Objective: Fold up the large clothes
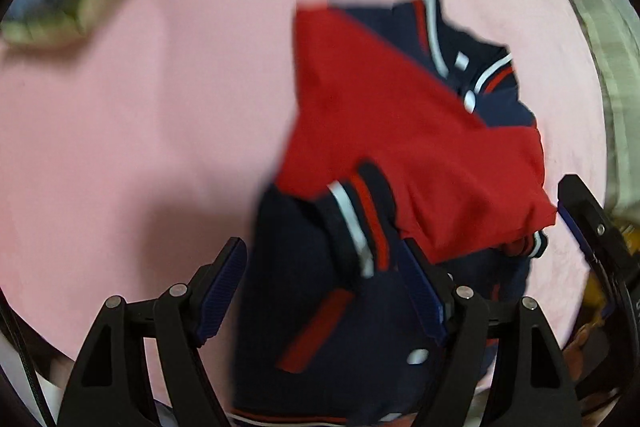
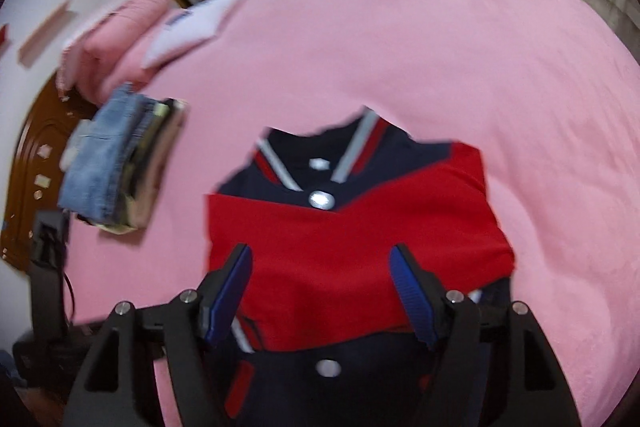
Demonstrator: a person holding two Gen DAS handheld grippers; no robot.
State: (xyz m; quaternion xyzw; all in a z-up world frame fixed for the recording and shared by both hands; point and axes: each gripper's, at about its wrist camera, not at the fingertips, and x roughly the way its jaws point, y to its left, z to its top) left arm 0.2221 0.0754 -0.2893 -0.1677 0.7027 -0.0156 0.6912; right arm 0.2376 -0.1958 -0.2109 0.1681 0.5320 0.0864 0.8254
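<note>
varsity jacket [image 2: 352, 259] half done, red sleeves crossed over front, bottom fold left. both claws, left claw [image 1: 320, 287] and right claw [image 2: 320, 291], wide open, holding nothing. folded jeans stack [image 2: 116, 163] already on pink bed [image 2: 520, 67].

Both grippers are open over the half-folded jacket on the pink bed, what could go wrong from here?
1. The red sleeves lie loosely across the navy and red jacket; a grab at one layer may pull them askew.
2. The left gripper straddles a striped cuff, so closing may bunch it.
3. The right gripper could pinch the pink bedsheet along with the fabric.
</note>
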